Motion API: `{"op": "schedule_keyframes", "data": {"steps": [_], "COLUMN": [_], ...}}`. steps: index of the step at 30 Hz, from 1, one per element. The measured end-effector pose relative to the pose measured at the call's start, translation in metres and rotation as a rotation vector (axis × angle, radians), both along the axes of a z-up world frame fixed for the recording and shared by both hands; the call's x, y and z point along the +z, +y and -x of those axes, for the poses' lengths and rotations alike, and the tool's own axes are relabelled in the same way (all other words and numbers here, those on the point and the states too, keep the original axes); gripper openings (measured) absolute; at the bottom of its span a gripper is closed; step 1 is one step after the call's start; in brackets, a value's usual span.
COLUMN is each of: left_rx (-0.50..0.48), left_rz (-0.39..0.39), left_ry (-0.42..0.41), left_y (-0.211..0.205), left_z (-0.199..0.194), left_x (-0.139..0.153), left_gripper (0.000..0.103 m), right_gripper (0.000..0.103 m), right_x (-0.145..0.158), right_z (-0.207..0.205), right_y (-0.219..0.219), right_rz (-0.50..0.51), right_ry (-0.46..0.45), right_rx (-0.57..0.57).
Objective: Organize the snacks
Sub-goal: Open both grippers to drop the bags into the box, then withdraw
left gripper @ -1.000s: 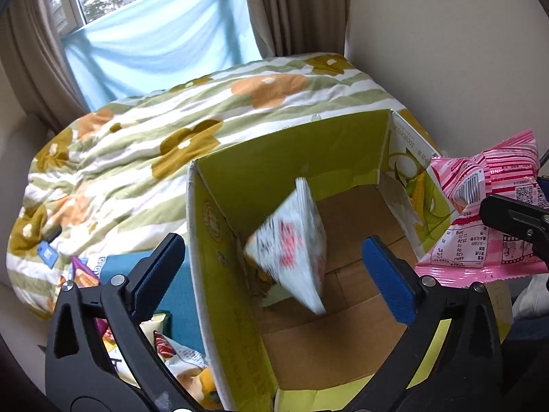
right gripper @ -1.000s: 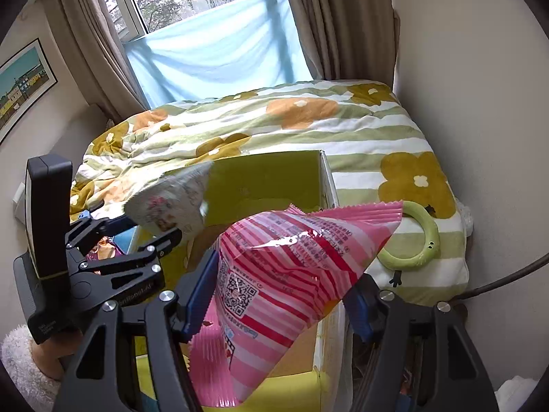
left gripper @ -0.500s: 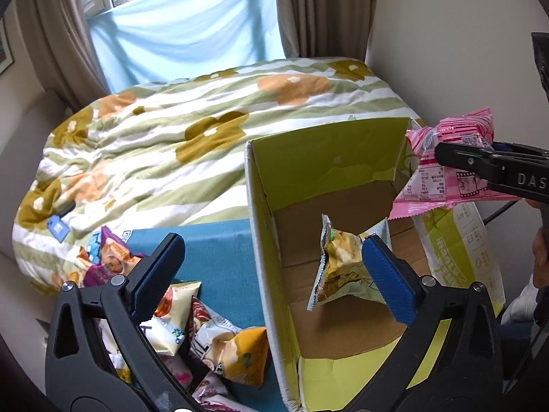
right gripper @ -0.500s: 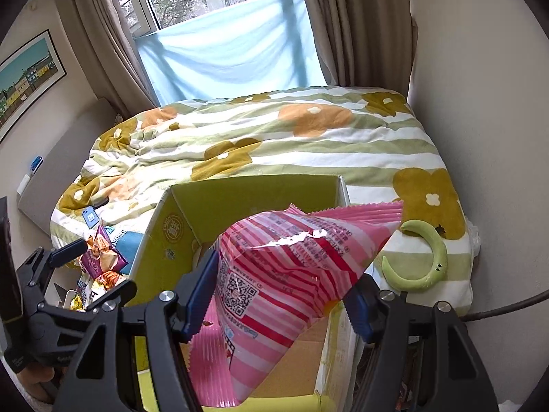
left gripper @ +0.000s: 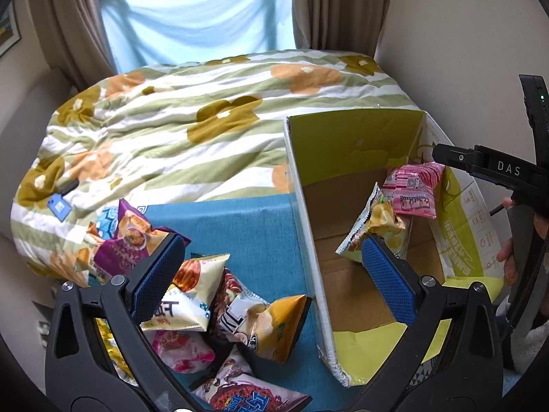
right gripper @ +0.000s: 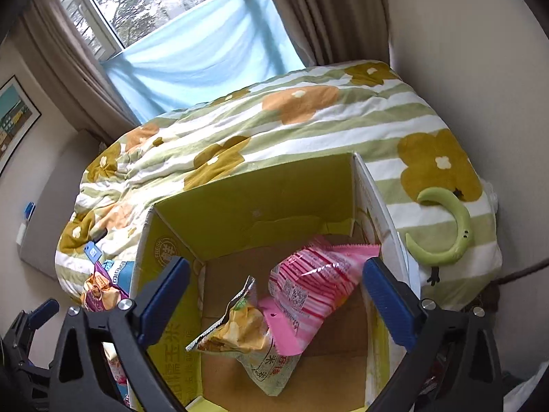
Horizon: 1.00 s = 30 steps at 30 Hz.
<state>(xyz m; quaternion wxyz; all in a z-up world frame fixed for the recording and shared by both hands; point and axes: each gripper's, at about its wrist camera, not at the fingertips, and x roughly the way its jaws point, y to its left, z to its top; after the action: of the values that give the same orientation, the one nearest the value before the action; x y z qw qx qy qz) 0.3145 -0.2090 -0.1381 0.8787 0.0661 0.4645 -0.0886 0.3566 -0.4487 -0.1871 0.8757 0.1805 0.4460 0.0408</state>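
An open yellow-green cardboard box (left gripper: 350, 147) stands on the blue cloth; it also shows in the right wrist view (right gripper: 247, 206). Inside lie a pink striped snack bag (right gripper: 315, 281) (left gripper: 411, 189) and a yellow-green snack bag (right gripper: 240, 333) (left gripper: 381, 219). My right gripper (right gripper: 272, 292) is open and empty above the box. My left gripper (left gripper: 274, 278) is open and empty, over the box's left wall. A pile of several snack bags (left gripper: 206, 295) lies on the cloth left of the box.
A striped flower-print quilt (left gripper: 192, 123) covers the bed behind the box. A green crescent-shaped ring (right gripper: 446, 226) lies on the quilt to the right. The wall (left gripper: 463, 34) is close on the right. The blue cloth (left gripper: 240, 219) has bare room beside the pile.
My right gripper opened and let go of the pink bag, which dropped into the box beside the yellow-green bag. My left gripper moved left, bringing the snack pile into view.
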Motion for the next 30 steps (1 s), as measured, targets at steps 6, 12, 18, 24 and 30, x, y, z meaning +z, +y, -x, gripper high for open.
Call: {"op": "schedule_keyframes", "data": {"steps": [6, 12, 18, 24, 30], "left_rx": [-0.050, -0.132, -0.162, -0.155, -0.101], "left_rz": [0.036, 0.025, 0.052, 0.078, 0.067], "left_ry": [0.023, 0.004, -0.017, -0.078, -0.147], "left_y": [0.006, 0.001, 0.006, 0.020, 0.040], "left_z": [-0.005, -0.006, 0.001, 0.031, 0.077], "left_x": [-0.014, -0.023, -0.011, 0.021, 0.055], "left_gripper": [0.102, 0.102, 0.102, 0.102, 0.102], "right_gripper": [0.100, 0.100, 0.100, 0.100, 0.100], "right_x": [0.005, 0.014, 0.018, 0.046, 0.076], "right_z": [0.019, 0.033, 0.050, 0.082, 0.121], "right_y": [0.013, 0.017, 0.030, 0.038, 0.044], "right_rz": [0.098, 0.136, 0.175, 0.216, 0.230], "right_ry": [0.044, 0.044, 0.042, -0.017, -0.098], "right_rx": [-0.001, -0.042, -0.071, -0.084, -0.084]}}
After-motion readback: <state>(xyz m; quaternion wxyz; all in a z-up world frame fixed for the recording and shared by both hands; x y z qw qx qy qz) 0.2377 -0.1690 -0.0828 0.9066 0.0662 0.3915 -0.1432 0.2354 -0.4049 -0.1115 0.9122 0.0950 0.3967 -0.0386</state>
